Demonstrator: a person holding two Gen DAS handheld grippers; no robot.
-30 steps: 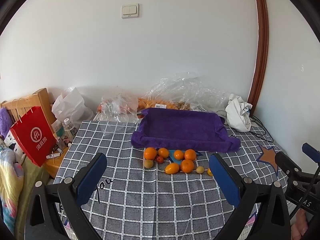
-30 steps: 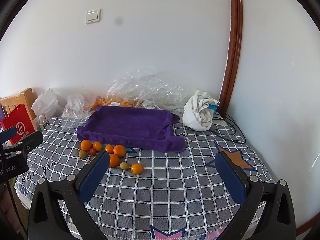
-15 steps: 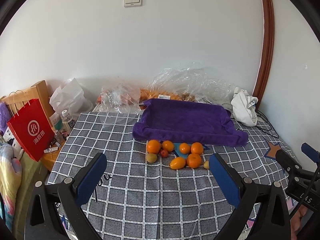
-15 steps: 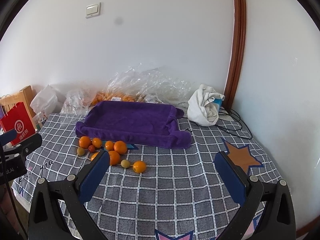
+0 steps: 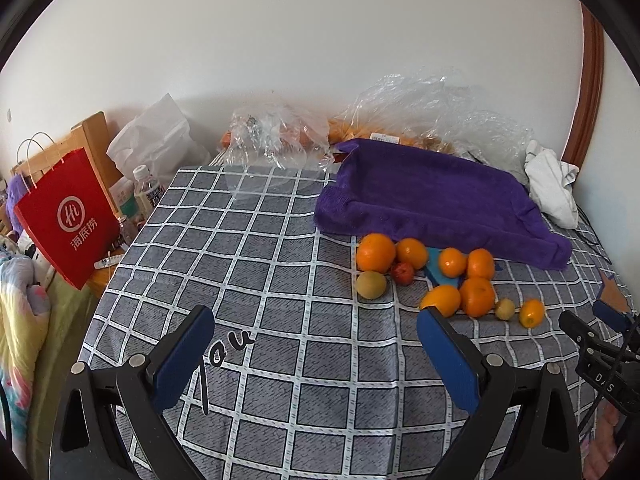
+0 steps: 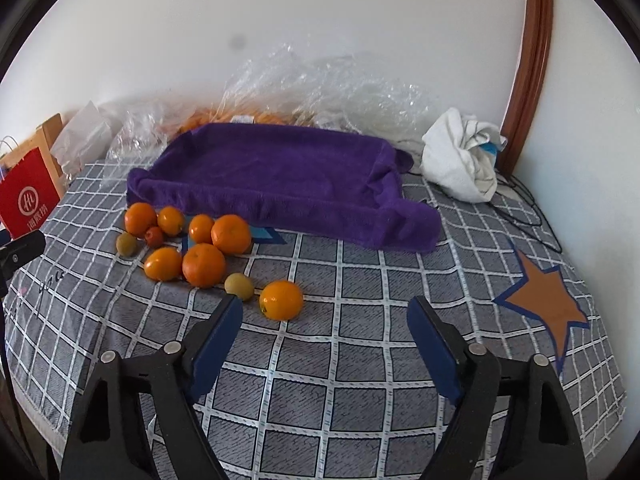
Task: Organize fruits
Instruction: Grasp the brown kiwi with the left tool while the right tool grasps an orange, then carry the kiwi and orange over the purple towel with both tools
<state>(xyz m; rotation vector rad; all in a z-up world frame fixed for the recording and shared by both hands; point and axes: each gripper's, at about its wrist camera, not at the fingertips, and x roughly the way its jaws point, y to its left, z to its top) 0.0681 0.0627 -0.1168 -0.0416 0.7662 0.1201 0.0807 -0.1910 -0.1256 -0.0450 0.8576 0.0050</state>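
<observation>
From my left gripper (image 5: 316,344), jaws wide and empty, the fruits (image 5: 440,276) sit clustered on the worktop just before the purple tray (image 5: 440,196). My right gripper (image 6: 324,332), empty, is closing its jaws; I should centre on the nearest orange (image 6: 281,300) first.

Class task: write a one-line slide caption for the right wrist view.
Right gripper, jaws closing on nothing, above loose oranges before a purple towel-lined tray.
</observation>
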